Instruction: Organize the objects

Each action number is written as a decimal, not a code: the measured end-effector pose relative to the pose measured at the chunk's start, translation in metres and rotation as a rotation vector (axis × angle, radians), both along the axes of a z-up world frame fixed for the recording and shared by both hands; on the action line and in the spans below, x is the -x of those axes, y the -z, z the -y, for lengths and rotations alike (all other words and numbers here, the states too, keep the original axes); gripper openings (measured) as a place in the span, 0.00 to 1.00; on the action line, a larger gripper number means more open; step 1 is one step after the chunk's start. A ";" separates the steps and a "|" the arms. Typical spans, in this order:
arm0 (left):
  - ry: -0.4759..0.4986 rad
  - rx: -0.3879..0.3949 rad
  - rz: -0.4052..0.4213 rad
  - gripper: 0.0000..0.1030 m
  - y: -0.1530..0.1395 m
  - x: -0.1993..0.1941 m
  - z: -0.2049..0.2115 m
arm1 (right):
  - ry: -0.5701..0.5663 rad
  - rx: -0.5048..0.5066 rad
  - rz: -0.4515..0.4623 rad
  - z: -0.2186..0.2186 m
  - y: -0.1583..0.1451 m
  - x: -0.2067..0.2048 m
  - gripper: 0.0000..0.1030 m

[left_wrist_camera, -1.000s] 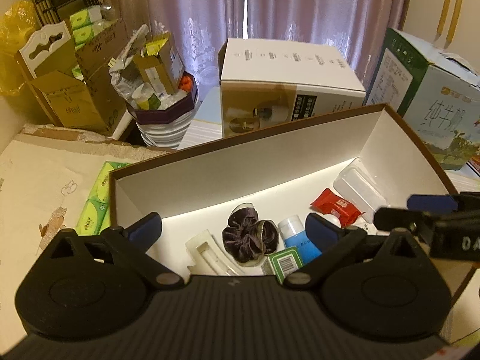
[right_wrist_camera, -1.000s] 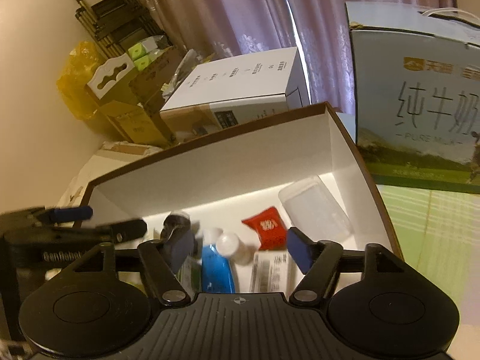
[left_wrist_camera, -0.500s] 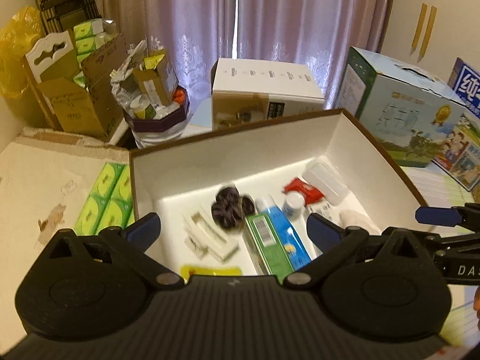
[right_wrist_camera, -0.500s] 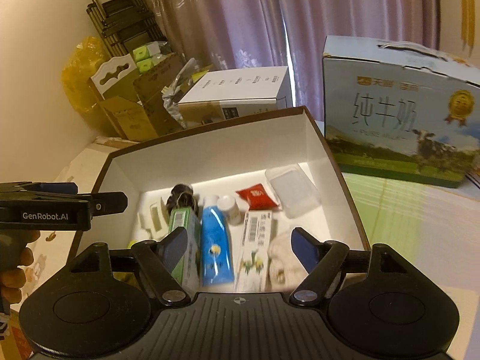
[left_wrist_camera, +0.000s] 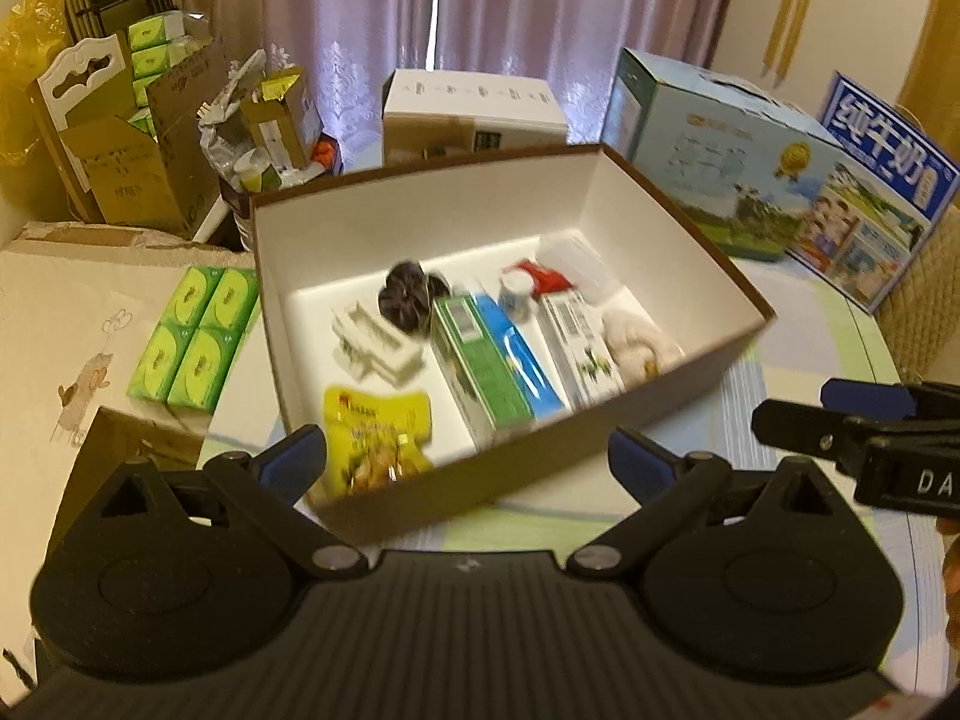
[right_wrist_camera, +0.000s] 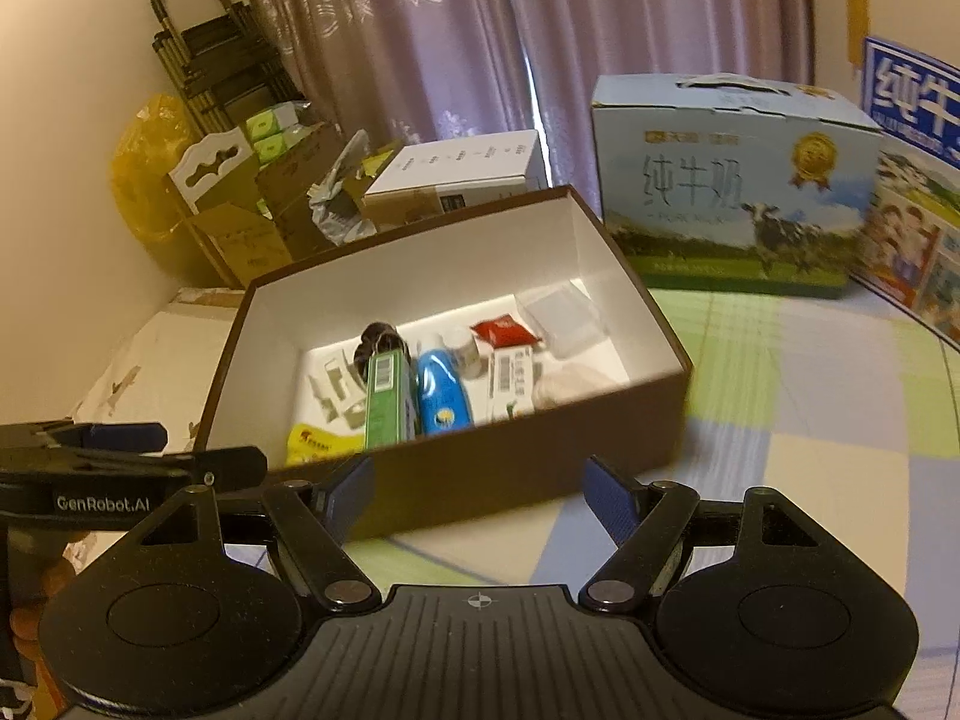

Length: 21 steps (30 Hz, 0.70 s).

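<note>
Both grippers have pulled back since a second ago, so the whole brown box [left_wrist_camera: 630,420] now shows beyond the jaws. The left gripper [left_wrist_camera: 468,462] and right gripper [right_wrist_camera: 480,495] are wide open, holding nothing. Inside lie a green box [left_wrist_camera: 480,360], blue tube [right_wrist_camera: 438,396], dark scrunchie [left_wrist_camera: 408,300] and yellow packet [left_wrist_camera: 378,426].

Storage box [left_wrist_camera: 690,372]: matt brown card outside, smooth white inside. Green carton [left_wrist_camera: 480,360]: printed paperboard. Blue tube [right_wrist_camera: 441,393]: glossy plastic. Yellow snack packet [left_wrist_camera: 375,432]: shiny film. Scrunchie [left_wrist_camera: 408,300]: dark cloth with a velvety look. Clear case [right_wrist_camera: 561,315]: translucent plastic. Gripper fingers [right_wrist_camera: 609,495]: matt black plastic, blue pads. Curtains [right_wrist_camera: 420,30]: sheer patterned fabric. Tablecloth [right_wrist_camera: 810,420]: smooth, checked.
</note>
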<state>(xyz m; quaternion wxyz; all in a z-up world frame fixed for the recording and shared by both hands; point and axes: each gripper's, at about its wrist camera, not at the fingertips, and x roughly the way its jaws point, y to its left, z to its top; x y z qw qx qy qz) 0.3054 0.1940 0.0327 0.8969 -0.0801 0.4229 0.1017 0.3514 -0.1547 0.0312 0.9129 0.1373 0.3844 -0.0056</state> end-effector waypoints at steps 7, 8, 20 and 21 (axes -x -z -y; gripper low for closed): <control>-0.001 0.011 -0.020 0.96 -0.003 0.049 0.025 | 0.020 -0.011 -0.012 -0.005 -0.003 0.047 0.72; -0.004 0.008 -0.021 0.96 -0.003 0.057 0.030 | 0.017 -0.009 -0.015 -0.006 -0.003 0.052 0.72; -0.078 -0.014 -0.038 0.95 -0.004 0.133 0.102 | -0.089 0.012 -0.029 -0.006 -0.002 0.144 0.72; -0.081 -0.016 -0.041 0.95 -0.003 0.139 0.109 | -0.095 0.013 -0.032 -0.004 -0.001 0.153 0.72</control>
